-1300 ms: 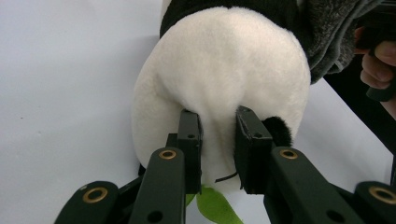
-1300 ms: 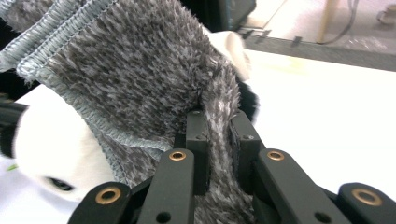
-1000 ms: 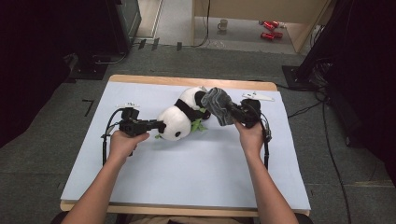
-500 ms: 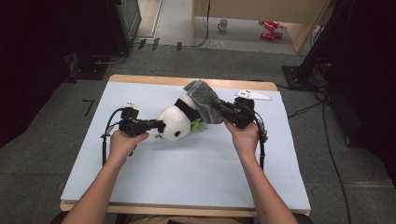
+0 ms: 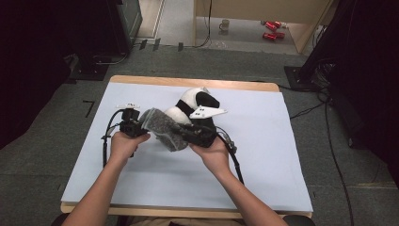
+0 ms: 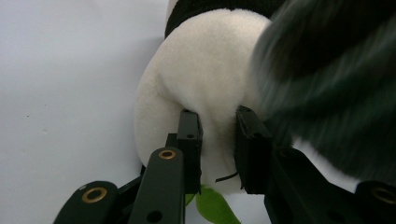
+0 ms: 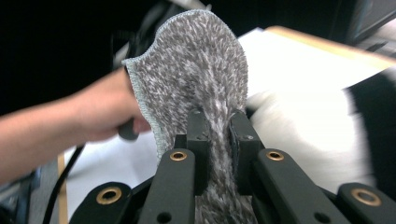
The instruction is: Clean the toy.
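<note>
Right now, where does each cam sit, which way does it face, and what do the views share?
High view: above the person's side, facing forward and down on the table; both forearms, left gripper, right gripper.
Left gripper view: on the left gripper, along its jaws pinching the panda.
Right gripper view: on the right gripper, along its jaws clamping the grey cloth; the other hand beyond.
Shared: all three show panda and cloth.

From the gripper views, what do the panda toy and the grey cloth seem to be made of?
Panda toy: probably plush, matte; its white short-pile surface dents between the pads. Grey cloth: likely knitted or fleecy fabric, matte; flecked grey-white fibres, stitched edge, and it bends limply.
</note>
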The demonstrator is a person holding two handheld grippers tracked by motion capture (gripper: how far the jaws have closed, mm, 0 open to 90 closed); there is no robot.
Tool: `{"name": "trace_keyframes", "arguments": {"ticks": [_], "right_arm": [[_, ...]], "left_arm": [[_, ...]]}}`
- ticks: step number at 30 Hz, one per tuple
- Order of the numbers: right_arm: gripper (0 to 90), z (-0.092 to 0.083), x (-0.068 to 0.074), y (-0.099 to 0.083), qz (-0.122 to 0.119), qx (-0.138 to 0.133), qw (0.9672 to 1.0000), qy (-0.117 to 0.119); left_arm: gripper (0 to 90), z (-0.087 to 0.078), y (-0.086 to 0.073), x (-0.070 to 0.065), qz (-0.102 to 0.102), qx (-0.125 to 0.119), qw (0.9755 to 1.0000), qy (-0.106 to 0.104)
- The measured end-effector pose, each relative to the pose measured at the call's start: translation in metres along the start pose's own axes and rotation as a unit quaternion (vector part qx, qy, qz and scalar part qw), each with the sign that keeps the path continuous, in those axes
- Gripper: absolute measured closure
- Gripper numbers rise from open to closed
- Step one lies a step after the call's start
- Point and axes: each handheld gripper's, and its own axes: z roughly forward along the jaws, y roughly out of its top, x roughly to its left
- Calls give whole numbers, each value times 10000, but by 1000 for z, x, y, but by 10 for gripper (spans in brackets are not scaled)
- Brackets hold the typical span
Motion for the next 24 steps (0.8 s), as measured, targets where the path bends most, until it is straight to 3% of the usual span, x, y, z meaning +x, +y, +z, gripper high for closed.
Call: {"name": "trace_keyframes", "arguments": {"ticks": [4,7,11,15,19,24], "right_arm": [[821,12,-9,-12,42,171,9996,-221],[822,11,-26,-16,99,196,9979,-614],[823,3,-46,-17,260,148,9952,-934],[824,-12,-64,-16,315,100,9895,-1410],[823,-28,-81,-15,494,-48,9866,-1554],[824,-45,-96,-13,624,-207,9798,-1891]], "left_arm": [[745,0,0,0,34,28,10000,-14],[745,0,0,0,34,28,10000,-37],[744,1,0,0,35,26,10000,-41],[744,0,0,0,41,18,10000,-44],[744,1,0,0,5,-15,10000,-40],[744,0,0,0,33,8,10000,-32]]}}
